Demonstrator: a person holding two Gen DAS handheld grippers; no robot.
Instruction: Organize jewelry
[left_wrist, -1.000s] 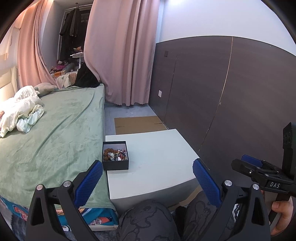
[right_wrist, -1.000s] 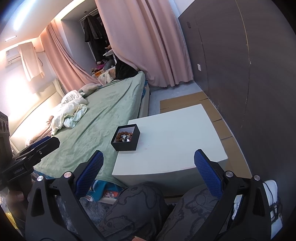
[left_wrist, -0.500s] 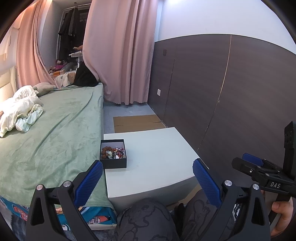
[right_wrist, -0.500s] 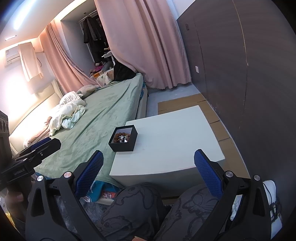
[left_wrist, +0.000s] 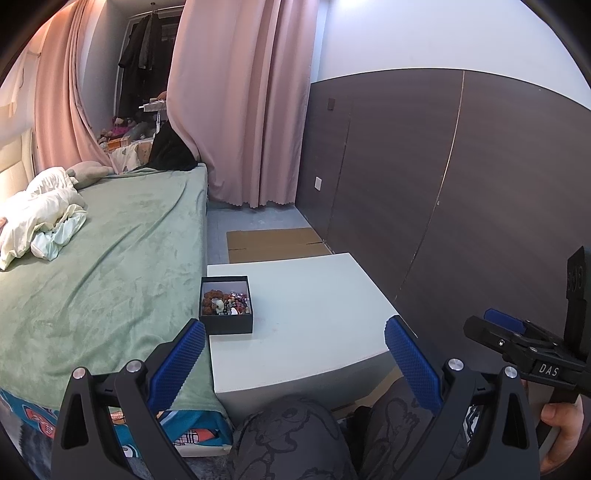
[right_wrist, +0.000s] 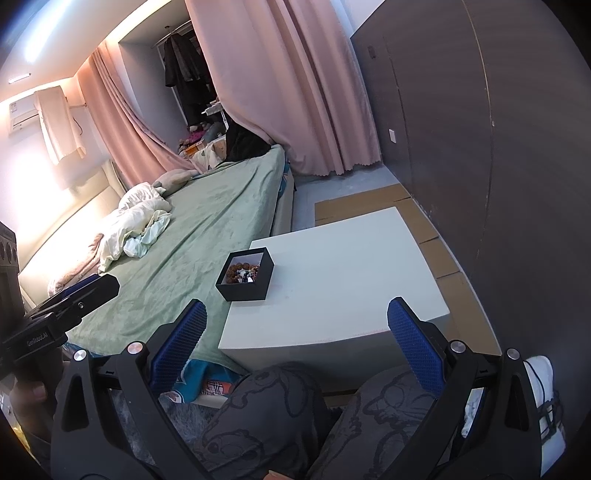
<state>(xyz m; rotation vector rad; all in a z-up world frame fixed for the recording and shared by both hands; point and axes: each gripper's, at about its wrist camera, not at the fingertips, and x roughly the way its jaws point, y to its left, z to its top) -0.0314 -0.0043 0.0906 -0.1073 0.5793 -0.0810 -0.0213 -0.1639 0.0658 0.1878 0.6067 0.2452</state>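
**Both grippers wide apart above the knees, jewelry box on the table's left edge**

At far left lies the bed (left_wrist: 110, 258) under a green blanket, with crumpled white bedding (left_wrist: 40, 214) near its head. Pink curtains (left_wrist: 240, 110) hang behind it.

The left gripper (left_wrist: 293, 358) hangs low in front of the table, its 2 blue-padded fingers (left_wrist: 177, 363) spread wide and holding nothing. In the right wrist view it also shows at the left border, in front of the bed.

Next comes the white table (left_wrist: 314, 314), set just beside the bed. A small black box (left_wrist: 226, 306) sits on it near the left edge, toward the front corner, open at the top. Inside lies a heap of jewelry (left_wrist: 223, 302): brown beads and small mixed pieces, too small to tell apart.

Below the table's front edge are the person's knees (left_wrist: 291, 435) in dark printed trousers.

The right gripper (right_wrist: 295, 343) is likewise fully spread and empty, held above the knees and well short of the box. A hand (left_wrist: 561, 428) grips its handle at the far right of the left wrist view.

Flattened cardboard (right_wrist: 436, 240) covers the floor between the table and the dark panelled wall (left_wrist: 461, 184).
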